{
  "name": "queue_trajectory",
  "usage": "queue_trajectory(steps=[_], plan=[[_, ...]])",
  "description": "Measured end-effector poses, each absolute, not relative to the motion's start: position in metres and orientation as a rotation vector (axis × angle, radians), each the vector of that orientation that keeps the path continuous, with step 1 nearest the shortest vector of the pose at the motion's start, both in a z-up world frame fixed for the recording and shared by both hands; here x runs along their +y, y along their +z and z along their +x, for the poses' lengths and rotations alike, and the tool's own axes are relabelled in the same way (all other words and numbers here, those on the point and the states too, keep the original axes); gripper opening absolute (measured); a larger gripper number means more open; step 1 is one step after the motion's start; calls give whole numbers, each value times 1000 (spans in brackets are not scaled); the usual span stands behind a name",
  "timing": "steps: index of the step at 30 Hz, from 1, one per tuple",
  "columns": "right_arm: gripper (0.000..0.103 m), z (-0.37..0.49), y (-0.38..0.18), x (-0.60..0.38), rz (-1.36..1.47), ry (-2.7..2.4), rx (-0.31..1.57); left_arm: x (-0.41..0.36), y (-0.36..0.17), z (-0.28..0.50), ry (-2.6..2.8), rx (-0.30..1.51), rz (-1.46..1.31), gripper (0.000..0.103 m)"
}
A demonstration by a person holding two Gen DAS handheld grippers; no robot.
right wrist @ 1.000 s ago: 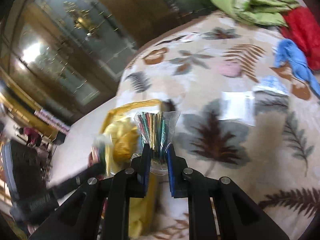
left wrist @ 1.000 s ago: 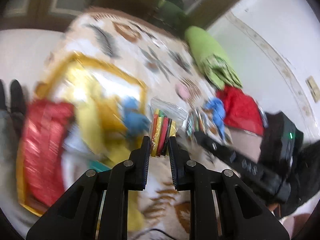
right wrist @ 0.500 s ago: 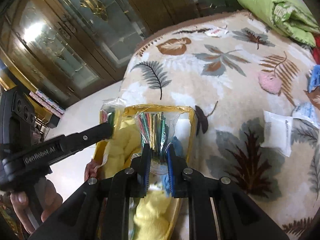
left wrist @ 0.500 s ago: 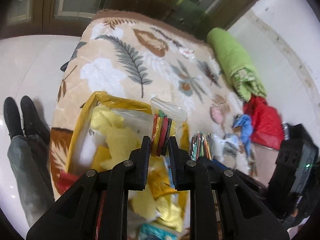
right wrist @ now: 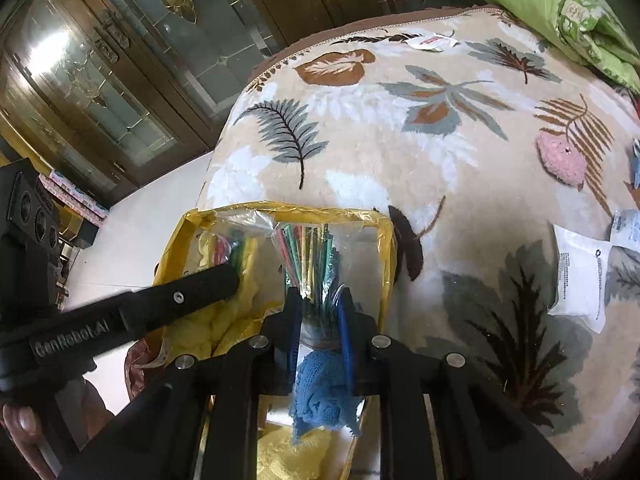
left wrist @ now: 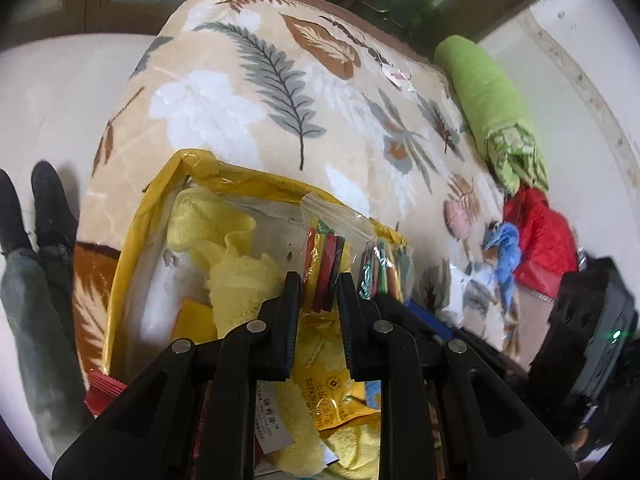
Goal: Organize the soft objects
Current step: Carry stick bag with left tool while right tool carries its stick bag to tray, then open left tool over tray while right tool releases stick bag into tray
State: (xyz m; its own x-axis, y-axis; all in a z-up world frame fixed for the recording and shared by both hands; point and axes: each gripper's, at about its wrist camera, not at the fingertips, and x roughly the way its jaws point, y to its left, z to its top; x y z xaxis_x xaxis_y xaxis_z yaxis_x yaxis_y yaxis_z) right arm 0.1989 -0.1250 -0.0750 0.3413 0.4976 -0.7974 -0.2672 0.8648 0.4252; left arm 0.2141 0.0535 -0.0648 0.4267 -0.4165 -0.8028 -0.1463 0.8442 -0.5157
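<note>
Both grippers have moved closer over the yellow bag (left wrist: pixel 132 240). The left gripper (left wrist: pixel 318 288) clamps a packet of colored strips (left wrist: pixel 326 256), the right gripper (right wrist: pixel 318 304) a packet of sticks (right wrist: pixel 312 256). "GenRobot.AI" is readable on the left gripper.

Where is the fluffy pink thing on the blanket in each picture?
Left wrist view: the pink fluffy pad lies right of centre on the leaf blanket, left of the blue cloth.
Right wrist view: the same pad sits at the right edge, on a brown fern print.
Shared landmark: the rolled green quilt, beyond the pad in both views.
</note>
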Motion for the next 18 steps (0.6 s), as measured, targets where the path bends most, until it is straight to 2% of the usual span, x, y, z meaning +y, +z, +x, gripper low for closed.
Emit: queue_trajectory(steps=[4, 6, 8, 15, 18], plan=[[34, 199, -76, -130, 273, 513, 1127, 59, -67, 212, -215, 1144, -661, 21], [39, 198, -73, -135, 305, 518, 1121, 63, -64, 208, -212, 1129, -702, 47], [40, 192, -67, -143, 344, 534, 1111, 64, -57, 203, -205, 1095, -721, 61], [42, 157, -50, -175, 392, 563, 1068, 39, -35, 171, -186, 1044, -668, 62], [46, 139, -49, -202, 416, 549, 1058, 19, -26, 154, -212, 1022, -647, 62]])
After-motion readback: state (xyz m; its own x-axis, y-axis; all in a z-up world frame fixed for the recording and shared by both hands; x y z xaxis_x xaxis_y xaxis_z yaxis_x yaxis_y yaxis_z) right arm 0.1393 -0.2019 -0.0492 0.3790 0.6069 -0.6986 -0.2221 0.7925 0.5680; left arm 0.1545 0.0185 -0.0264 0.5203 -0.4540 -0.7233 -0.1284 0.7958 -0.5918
